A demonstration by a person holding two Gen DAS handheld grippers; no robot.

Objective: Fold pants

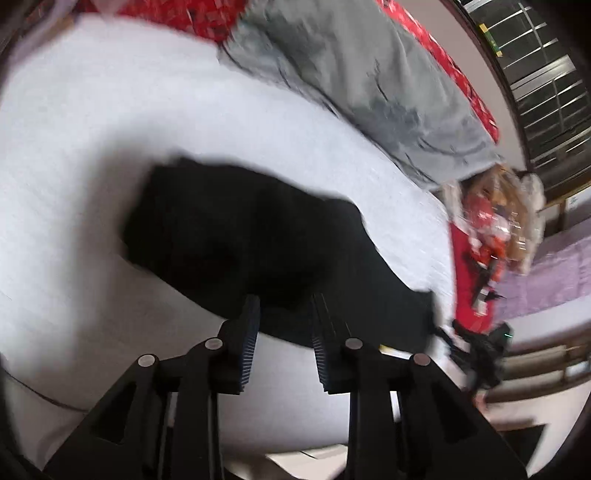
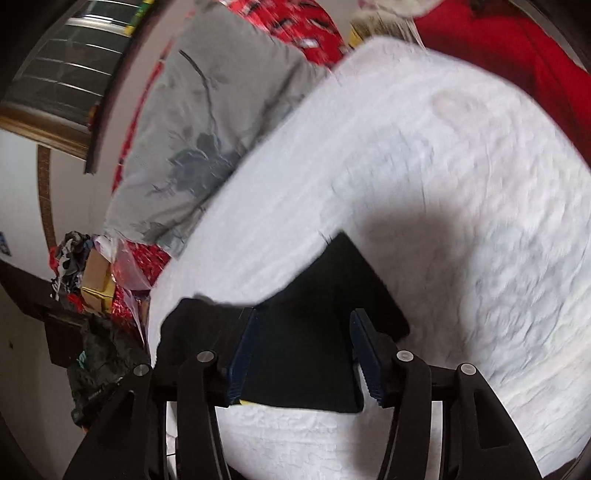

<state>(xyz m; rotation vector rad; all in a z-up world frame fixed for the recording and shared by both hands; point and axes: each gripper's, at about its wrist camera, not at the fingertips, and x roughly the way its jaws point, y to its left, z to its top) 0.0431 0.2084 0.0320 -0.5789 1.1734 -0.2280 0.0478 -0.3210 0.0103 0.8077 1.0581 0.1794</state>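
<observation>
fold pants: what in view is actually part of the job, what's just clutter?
Job: black pants on the white bedspread; left gripper and right gripper, both open.

Clutter: grey floral pillow, red patterned bedding, bedside pile of bags.

**Bedding and clutter around the bed**

A white quilted bed cover (image 1: 92, 155) spreads wide. At its far side lies a grey flower-printed pillow (image 2: 192, 122) against red patterned bedding (image 1: 192, 14). Beyond stands a barred window (image 1: 546, 88). A pile of bags and boxes (image 2: 96, 273) sits off the bed's corner.
</observation>
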